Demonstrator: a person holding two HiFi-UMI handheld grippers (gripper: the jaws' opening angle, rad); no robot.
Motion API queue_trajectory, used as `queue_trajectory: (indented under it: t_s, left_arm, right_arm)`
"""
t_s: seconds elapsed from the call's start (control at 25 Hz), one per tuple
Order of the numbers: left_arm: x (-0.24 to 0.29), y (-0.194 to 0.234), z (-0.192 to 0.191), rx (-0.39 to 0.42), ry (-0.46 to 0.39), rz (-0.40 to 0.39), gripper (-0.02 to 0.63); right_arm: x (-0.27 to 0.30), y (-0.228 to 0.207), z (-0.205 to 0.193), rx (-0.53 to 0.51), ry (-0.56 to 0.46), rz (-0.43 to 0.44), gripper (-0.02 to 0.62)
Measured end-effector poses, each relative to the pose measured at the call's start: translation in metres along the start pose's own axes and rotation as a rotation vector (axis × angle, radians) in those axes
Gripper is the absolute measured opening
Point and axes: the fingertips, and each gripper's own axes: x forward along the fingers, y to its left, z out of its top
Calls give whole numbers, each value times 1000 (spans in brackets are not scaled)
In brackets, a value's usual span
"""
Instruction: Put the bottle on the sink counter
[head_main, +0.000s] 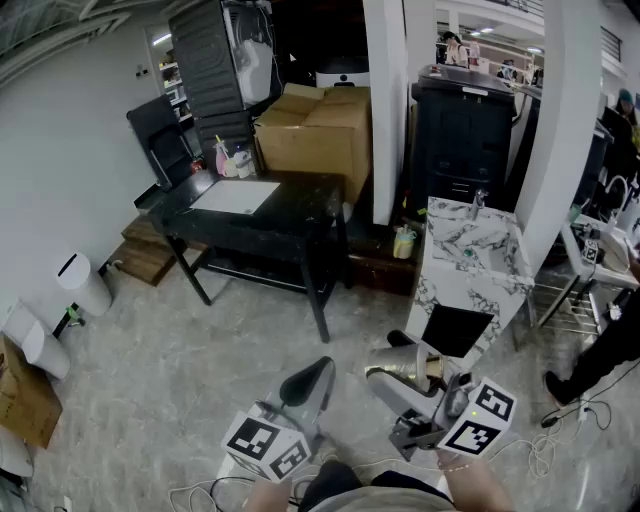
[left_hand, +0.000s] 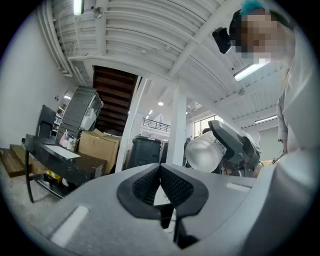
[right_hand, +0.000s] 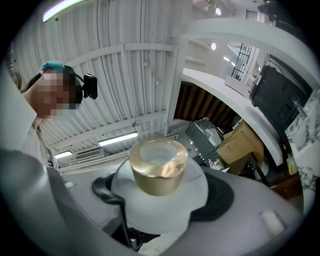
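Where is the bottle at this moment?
The bottle is clamped in the right gripper, gold cap outward. In the head view it sits low, right of centre, just below the marble sink counter in the picture.

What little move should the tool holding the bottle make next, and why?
Probably carry the bottle forward toward the marble sink counter. The right tool is clamped on the white bottle with the gold cap, so the grip looks done. The counter stands ahead and a bit to the right, with bare floor in between, so it seems too far away to set the bottle down yet.
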Motion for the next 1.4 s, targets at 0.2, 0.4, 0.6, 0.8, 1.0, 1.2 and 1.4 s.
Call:
queue_trajectory:
  t_s: [0.2, 0.4, 0.6, 0.8, 1.0, 1.2, 1.4]
  left_arm:
    - [-9, 6, 5, 24, -23, 11, 8]
    - [-13, 10, 7, 9, -49, 24, 8]
    - [-8, 4, 3, -5, -48, 10, 8]
    - [3, 24, -9, -39, -34, 33, 8]
    - [35, 54, -6, -40, -17, 8, 7]
    - [77, 112, 13, -25, -51, -19, 8]
    - [119, 178, 34, -15, -48, -57, 8]
  right_arm:
    - [2, 7, -2, -33, 0, 14, 344]
    - [3, 5, -14, -23, 14, -3, 342]
    - [2, 2, -27, -22, 51, 14, 342]
    - [11, -25, -39, -21, 80, -50, 342]
    - [36, -63, -32, -15, 62, -87, 342]
    - [92, -111, -21, -64, 60, -112, 342]
    - [155, -158, -3, -125, 52, -127, 342]
